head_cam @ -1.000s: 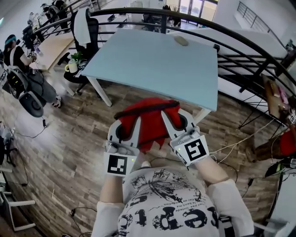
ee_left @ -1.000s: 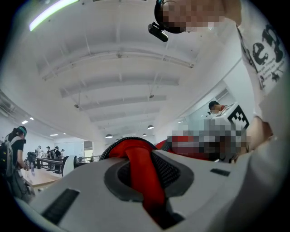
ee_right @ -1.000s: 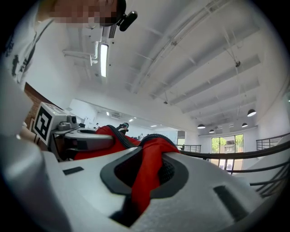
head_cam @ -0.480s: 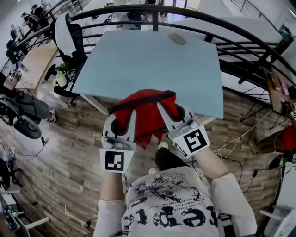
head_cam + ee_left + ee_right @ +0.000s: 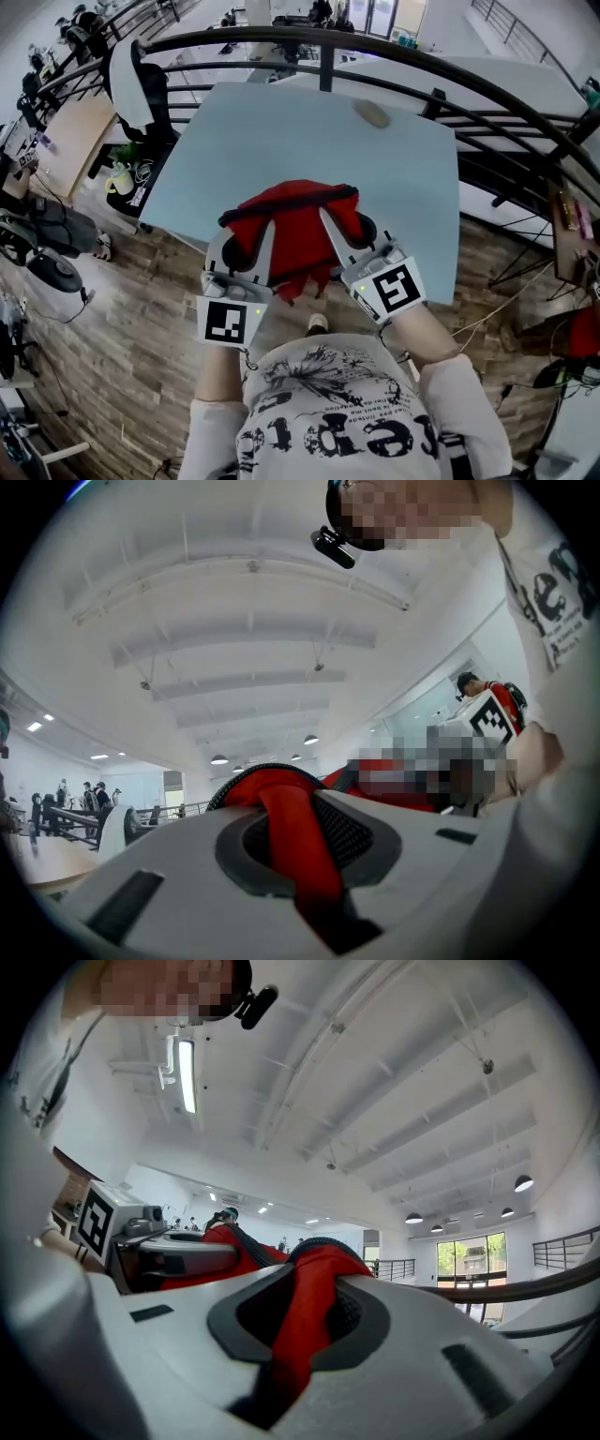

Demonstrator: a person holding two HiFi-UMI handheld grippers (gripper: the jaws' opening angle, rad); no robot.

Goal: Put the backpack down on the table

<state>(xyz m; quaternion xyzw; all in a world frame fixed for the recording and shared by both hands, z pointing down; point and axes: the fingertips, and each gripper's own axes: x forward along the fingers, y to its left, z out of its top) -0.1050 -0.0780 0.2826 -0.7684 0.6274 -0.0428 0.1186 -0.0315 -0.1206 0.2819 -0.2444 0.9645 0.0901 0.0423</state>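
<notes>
Head view: printed shirt [image 5: 337, 412] at the bottom edge, both forearms reaching forward over a wood-plank floor [image 5: 112, 356]. Left tool [image 5: 251, 234] and right tool [image 5: 345, 225] sit side by side, level, marker cubes facing up. Each is clamped on the red backpack [image 5: 295, 211]. Left gripper view: jaws nearly together, a red strap pinched between them, black mesh on either side. Right gripper view: same, a fold of red fabric squeezed in the narrow gap. The backpack hangs between the two tools, dark trim along its top edge, its lower part dangling over the floor. Its upper part lies over the near edge of the pale blue tabletop [image 5: 281, 131]; contact cannot be told. Farther on, a small oval object [image 5: 372, 114] on the tabletop, then a dark curved railing [image 5: 412, 70].
</notes>
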